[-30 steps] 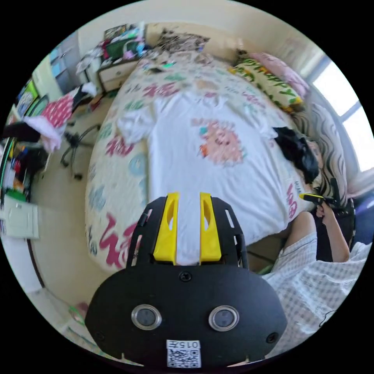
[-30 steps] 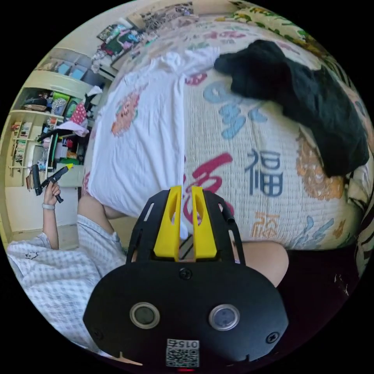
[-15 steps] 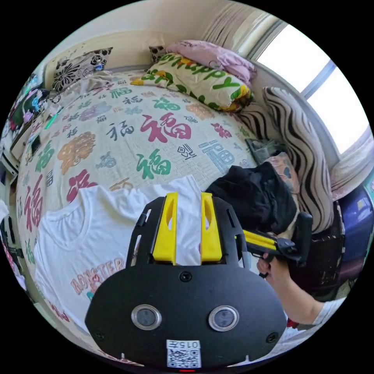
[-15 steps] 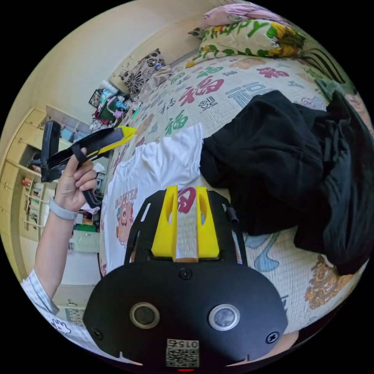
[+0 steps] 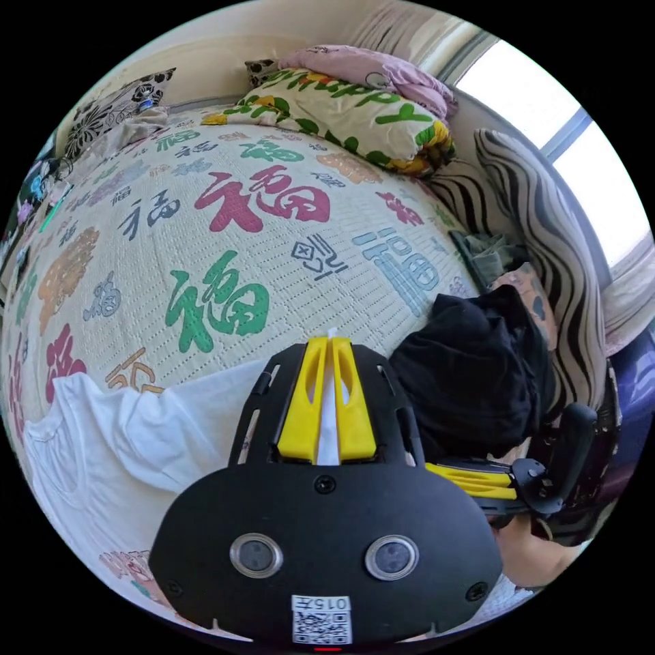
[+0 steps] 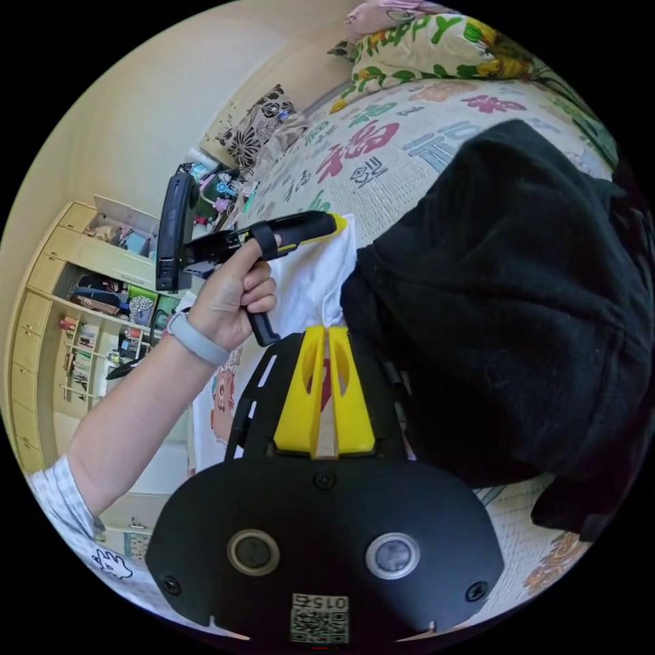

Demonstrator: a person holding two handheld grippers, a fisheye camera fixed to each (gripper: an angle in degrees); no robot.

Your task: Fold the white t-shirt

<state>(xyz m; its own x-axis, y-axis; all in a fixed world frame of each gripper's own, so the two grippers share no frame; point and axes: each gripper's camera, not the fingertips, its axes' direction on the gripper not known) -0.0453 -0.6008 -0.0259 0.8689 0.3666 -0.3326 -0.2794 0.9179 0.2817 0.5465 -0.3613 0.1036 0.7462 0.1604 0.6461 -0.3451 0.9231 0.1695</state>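
The white t-shirt (image 5: 116,443) lies flat on the bedspread, its printed front toward the lower left of the left gripper view. My left gripper (image 5: 331,341) is shut on the tip of one sleeve, and white cloth shows between its yellow jaws. In the right gripper view a hand holds that left gripper (image 6: 336,222) at the sleeve's far corner. My right gripper (image 6: 326,332) has its jaws drawn together on the near edge of the same sleeve (image 6: 310,280), right beside a black garment (image 6: 505,293).
The black garment (image 5: 471,375) is heaped on the patterned bedspread (image 5: 225,205) against the sleeve. Pillows (image 5: 341,109) and a striped cushion (image 5: 539,225) line the bed's far side under a window. Cluttered shelves (image 6: 75,300) stand beyond the bed.
Both grippers went from open at the shirt's hem to the far sleeve, and both have shut on it. The views now look across the bed toward the pillows.
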